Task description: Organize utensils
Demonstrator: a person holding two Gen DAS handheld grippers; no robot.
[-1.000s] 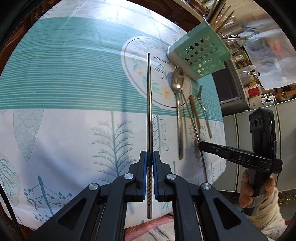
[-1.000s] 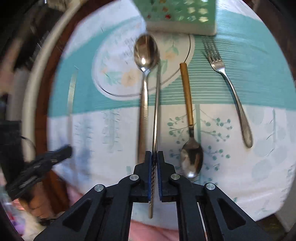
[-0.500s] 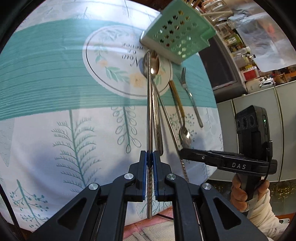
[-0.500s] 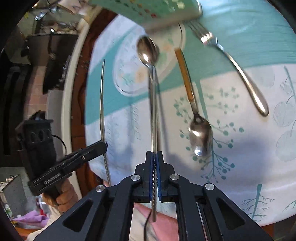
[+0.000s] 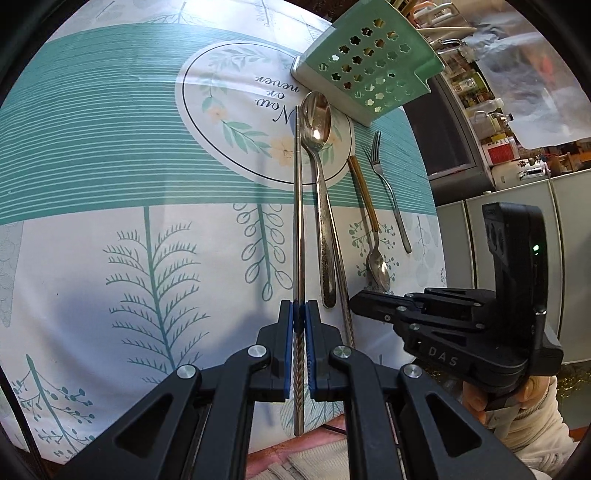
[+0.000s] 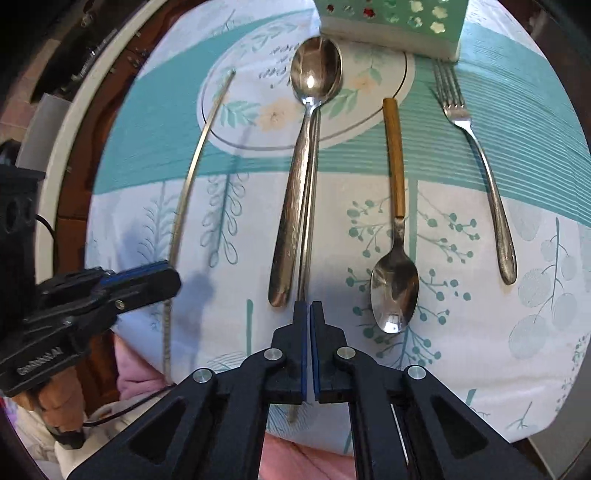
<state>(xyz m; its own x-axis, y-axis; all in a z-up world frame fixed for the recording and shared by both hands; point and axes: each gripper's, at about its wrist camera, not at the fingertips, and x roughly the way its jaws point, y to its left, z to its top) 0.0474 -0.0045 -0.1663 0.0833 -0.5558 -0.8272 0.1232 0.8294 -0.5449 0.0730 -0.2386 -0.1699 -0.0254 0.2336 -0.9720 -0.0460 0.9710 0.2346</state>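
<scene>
Each gripper, left gripper (image 5: 299,314) and right gripper (image 6: 307,314), has its fingers clamped on one steel chopstick (image 5: 298,221), so pairing them seems underway; next, both must go tips-first into the green holder (image 5: 369,70) at the table's far edge.

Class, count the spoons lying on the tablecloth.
2. A large all-steel spoon lies mid-table, bowl toward the green perforated utensil holder; a smaller wooden-handled spoon lies right of it, bowl toward the camera. None visibly hidden.

Table: round, under a tablecloth (image 5: 110,236) of white and teal bands with printed ferns, leaves and a lettered circle
Table edge: dark wood rim (image 6: 77,206) shows past the cloth
Right side: grey cabinets (image 5: 461,236) and a dark appliance front (image 5: 439,140)
Shelves: bottles and jars (image 5: 487,122) (labels too small to read)
Light: bright glare on the cloth's far edge
</scene>
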